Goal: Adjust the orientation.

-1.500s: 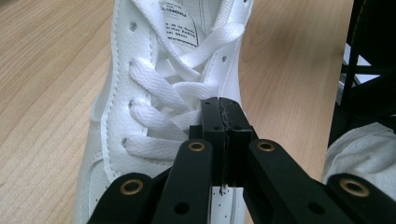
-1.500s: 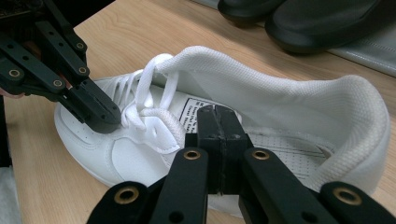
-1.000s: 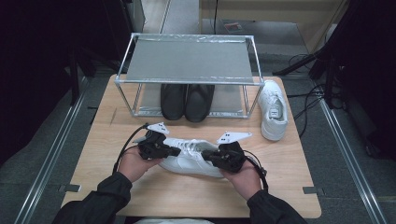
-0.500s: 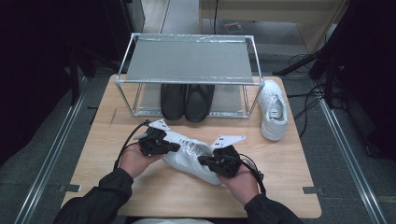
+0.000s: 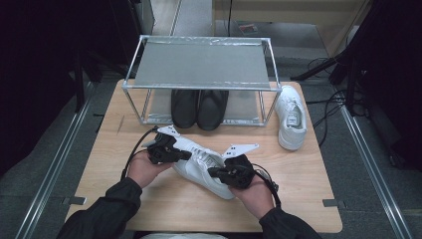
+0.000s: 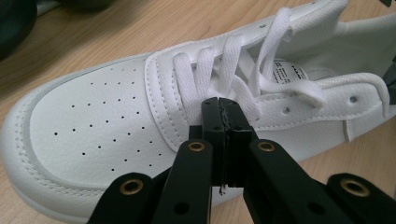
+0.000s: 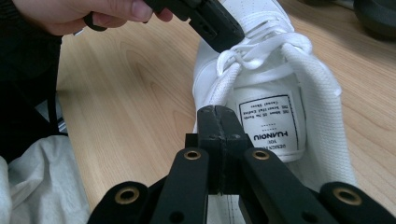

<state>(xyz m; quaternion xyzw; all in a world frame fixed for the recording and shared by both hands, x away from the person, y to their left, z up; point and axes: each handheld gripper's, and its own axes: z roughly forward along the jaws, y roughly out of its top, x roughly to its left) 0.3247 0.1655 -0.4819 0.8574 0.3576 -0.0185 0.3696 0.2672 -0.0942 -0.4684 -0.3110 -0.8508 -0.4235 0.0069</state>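
A white lace-up sneaker (image 5: 199, 160) lies slantwise on the wooden table (image 5: 308, 199), toe to the far left and heel to the near right. My left gripper (image 5: 188, 155) is shut, its tips resting against the lace flap at the shoe's side (image 6: 219, 102); I see nothing pinched between the jaws. My right gripper (image 5: 211, 173) is shut too, with its tips at the collar edge beside the tongue label (image 7: 217, 112). In the right gripper view the left gripper (image 7: 219, 28) sits over the laces of the sneaker (image 7: 322, 107).
A metal-framed shelf rack (image 5: 201, 64) stands at the back of the table, with a pair of black shoes (image 5: 199, 107) under it. A second white sneaker (image 5: 291, 117) lies to the rack's right. Dark floor and cables surround the table.
The sneaker has swung from lying crosswise to slantwise: its heel end came toward the person with the right hand, and the left hand shifted slightly away.
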